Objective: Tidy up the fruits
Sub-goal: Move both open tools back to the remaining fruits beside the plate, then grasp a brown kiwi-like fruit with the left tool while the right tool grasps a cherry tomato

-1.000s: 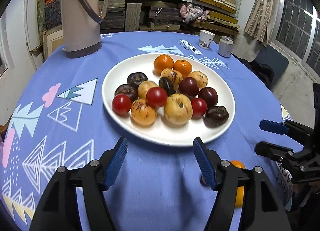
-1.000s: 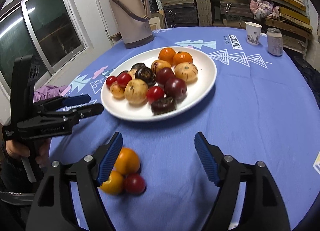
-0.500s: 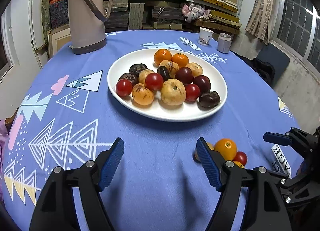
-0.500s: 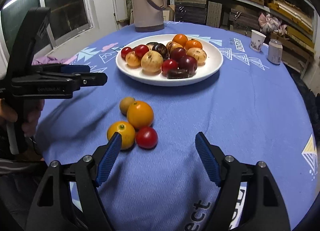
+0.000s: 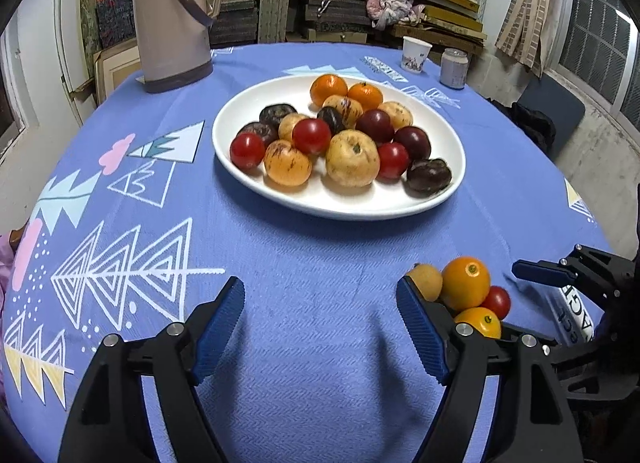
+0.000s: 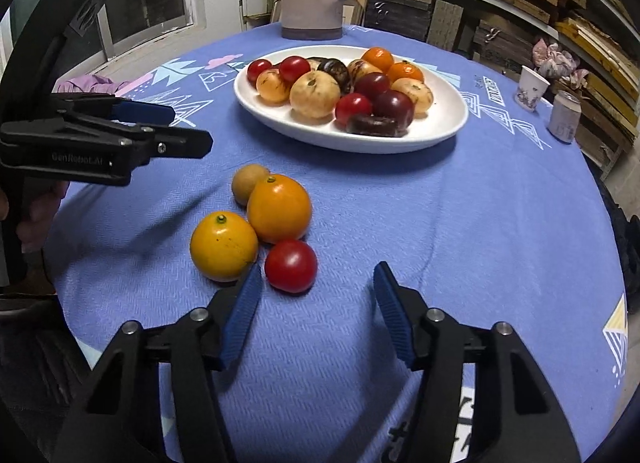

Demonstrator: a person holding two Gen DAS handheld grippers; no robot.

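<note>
Now | left gripper [image 5: 320,327]: jaws wide, empty | right gripper [image 6: 318,303]: jaws closing, empty; red tomato [image 6: 291,265] at its 11 o'clock, outside | plate [image 6: 440,125] at 12 o'clock

Black claw [image 6: 318,303], blue ribbed pads, silver screws.

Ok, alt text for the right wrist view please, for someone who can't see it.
The right gripper, jaws closing on nothing, hovers just short of a red tomato beside two oranges and a small brown fruit on the blue tablecloth. Behind sits a white plate of fruit; the left gripper is at left.
</note>
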